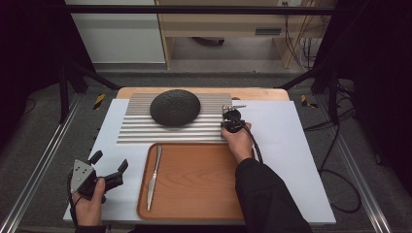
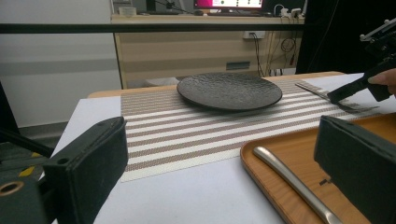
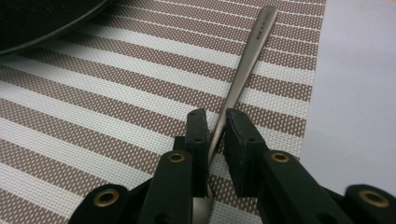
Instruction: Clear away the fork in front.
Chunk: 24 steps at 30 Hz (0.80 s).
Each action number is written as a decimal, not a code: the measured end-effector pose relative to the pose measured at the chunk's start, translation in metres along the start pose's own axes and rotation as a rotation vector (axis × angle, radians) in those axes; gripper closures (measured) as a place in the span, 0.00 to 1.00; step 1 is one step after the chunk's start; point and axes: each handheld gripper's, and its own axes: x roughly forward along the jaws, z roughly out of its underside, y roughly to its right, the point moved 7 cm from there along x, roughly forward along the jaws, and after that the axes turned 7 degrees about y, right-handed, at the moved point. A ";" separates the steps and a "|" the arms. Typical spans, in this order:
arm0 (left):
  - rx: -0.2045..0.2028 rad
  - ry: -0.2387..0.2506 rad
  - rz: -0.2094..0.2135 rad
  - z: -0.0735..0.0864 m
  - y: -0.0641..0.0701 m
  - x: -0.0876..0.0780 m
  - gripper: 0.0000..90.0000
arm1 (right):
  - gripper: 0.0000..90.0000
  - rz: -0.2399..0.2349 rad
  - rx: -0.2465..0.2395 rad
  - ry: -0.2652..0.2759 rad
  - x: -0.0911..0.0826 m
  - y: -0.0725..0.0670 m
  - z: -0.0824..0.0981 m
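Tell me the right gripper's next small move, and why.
Probably open the right gripper and lift away: its jaws sit closed around a spoon that already lies flat on the striped placemat beside the dark plate.

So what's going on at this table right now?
A person is laying a place setting with two hand-held grippers. The right gripper has its jaws around the neck of a spoon that lies on the striped placemat, to the right of the dark plate. The left gripper is open and hovers at the table's near left corner. A knife still lies in the wooden tray.
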 end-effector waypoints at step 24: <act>0.010 -0.007 0.005 0.000 0.002 0.000 0.03 | 0.94 -0.029 -0.037 -0.039 -0.024 0.021 0.016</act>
